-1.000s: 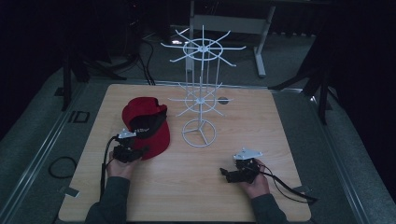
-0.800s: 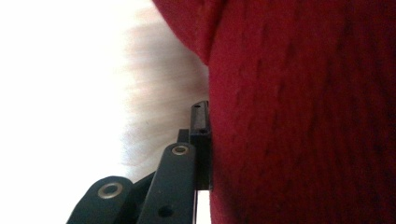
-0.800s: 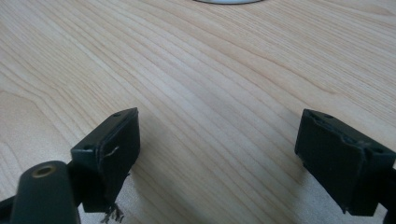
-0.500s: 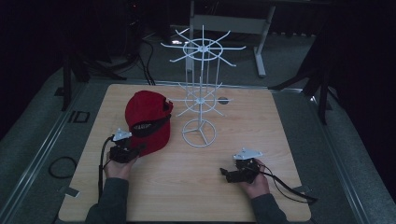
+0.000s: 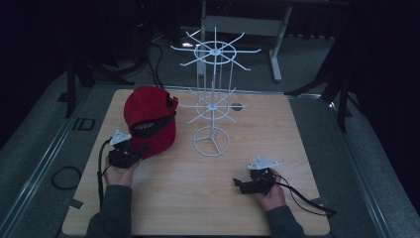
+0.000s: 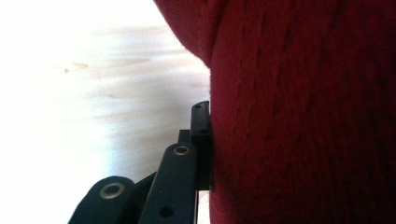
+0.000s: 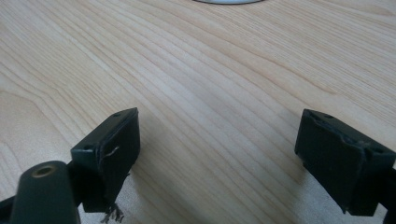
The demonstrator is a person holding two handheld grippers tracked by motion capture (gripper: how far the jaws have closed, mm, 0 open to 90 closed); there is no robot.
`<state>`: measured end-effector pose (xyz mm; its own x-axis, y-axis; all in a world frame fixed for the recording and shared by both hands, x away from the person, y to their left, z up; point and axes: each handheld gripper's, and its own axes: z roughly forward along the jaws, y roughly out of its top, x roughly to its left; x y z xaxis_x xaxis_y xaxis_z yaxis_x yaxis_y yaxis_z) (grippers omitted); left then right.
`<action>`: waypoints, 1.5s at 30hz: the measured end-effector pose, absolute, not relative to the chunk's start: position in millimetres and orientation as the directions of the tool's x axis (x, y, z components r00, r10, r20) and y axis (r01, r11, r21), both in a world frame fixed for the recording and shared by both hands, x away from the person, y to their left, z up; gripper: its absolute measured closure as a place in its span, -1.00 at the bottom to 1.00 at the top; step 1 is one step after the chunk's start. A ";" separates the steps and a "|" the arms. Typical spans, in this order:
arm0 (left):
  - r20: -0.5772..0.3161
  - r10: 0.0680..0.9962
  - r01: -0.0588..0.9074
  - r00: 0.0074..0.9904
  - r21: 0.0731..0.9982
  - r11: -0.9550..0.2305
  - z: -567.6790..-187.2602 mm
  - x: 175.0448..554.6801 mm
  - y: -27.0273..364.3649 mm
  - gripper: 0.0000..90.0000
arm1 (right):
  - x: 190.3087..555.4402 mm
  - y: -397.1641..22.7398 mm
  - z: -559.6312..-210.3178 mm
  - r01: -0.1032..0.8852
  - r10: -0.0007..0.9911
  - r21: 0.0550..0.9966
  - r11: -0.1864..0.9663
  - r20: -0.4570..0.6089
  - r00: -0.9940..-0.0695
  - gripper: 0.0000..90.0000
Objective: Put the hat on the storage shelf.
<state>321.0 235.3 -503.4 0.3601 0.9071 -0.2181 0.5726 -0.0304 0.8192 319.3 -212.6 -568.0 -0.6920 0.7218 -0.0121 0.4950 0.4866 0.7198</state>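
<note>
My left gripper [image 5: 141, 148] is clamped on the red fabric cap [image 5: 151, 119]; my right gripper [image 5: 237, 184] sits spread apart. No legible writing.

The left tongs [image 5: 130, 152] are black, with a pale grey three-cornered plate on top and a black cable looping from the rear past a dark grey sleeve [image 5: 111, 213]. In the left gripper view the links are flat black bars with round brass-coloured rivets and small screw holes. The right tongs [image 5: 247, 184] are the same make: black body, grey plate, black cable trailing behind. In the right gripper view the pads [image 7: 114, 149] are blocky black, their edges worn, with frayed threads under one pad.
</note>
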 end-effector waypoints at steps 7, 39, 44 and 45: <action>-0.208 0.911 0.544 0.357 0.839 -0.022 -487.2 320.9 238.6 0.86 | 319.4 -212.6 -568.0 0.494 0.721 0.721 0.486 -0.012 -0.693 -0.69; -0.170 0.917 0.441 0.362 0.898 -0.007 -423.3 326.4 237.2 0.86 | 319.6 -212.7 -567.8 0.493 0.721 0.720 0.488 -0.015 -0.693 -0.69; -0.165 0.917 0.423 0.362 0.906 -0.004 -413.9 327.9 237.3 0.86 | 319.5 -212.6 -567.9 0.494 0.722 0.720 0.487 -0.013 -0.692 -0.69; -0.165 0.917 0.420 0.363 0.908 -0.003 -412.0 328.1 237.0 0.86 | 319.5 -212.6 -567.8 0.494 0.722 0.720 0.487 -0.013 -0.692 -0.69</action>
<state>328.1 237.0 -412.0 0.3633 0.9169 -0.1652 0.4198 -0.0028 0.9076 319.5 -212.6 -567.8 -0.6919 0.7219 -0.0133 0.4944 0.4872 0.7199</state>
